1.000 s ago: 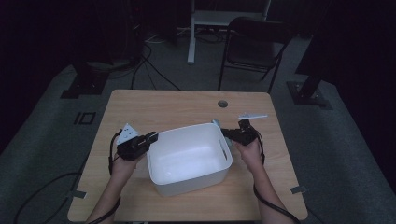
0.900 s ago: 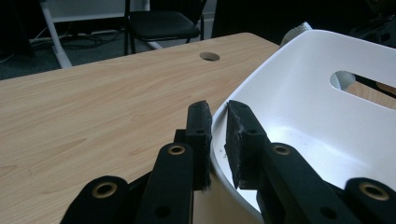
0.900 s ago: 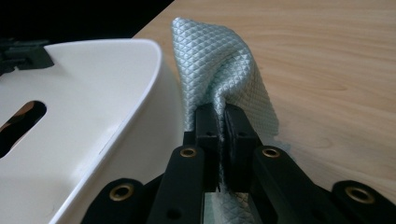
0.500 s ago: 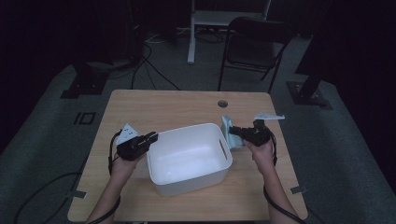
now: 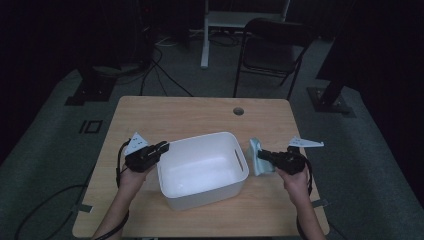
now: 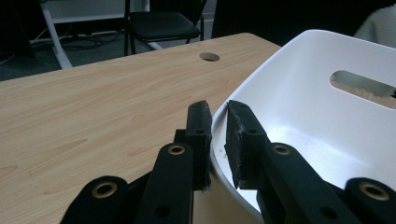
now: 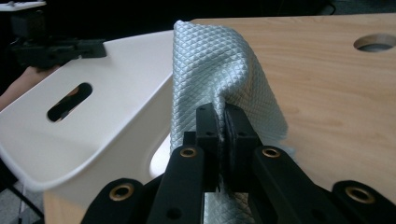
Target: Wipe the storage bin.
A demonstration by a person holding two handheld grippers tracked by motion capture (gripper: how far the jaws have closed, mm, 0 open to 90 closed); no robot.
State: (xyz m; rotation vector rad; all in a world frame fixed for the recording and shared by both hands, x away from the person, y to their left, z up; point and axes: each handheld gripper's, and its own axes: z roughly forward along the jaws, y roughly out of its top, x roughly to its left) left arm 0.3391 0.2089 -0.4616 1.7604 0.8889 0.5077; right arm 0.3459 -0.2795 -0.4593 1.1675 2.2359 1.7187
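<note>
The soft, light cloth (image 7: 224, 79) hangs limp just beside the white tub (image 5: 202, 170), pinched in the right tool (image 7: 223, 140); the left tool (image 6: 217, 135) clamps the stiff tub rim.

Black folding chair (image 5: 274, 50) behind table (image 5: 190, 117)

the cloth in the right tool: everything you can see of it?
The cloth is pale blue-grey with a quilted diamond texture, thin and limp. The right tool is shut on a pinched fold, so it stands bunched and draped above the jaws. It hangs just outside the white bin, beside the slotted end wall, over the wooden table. Whether it touches either, I can't tell.
</note>
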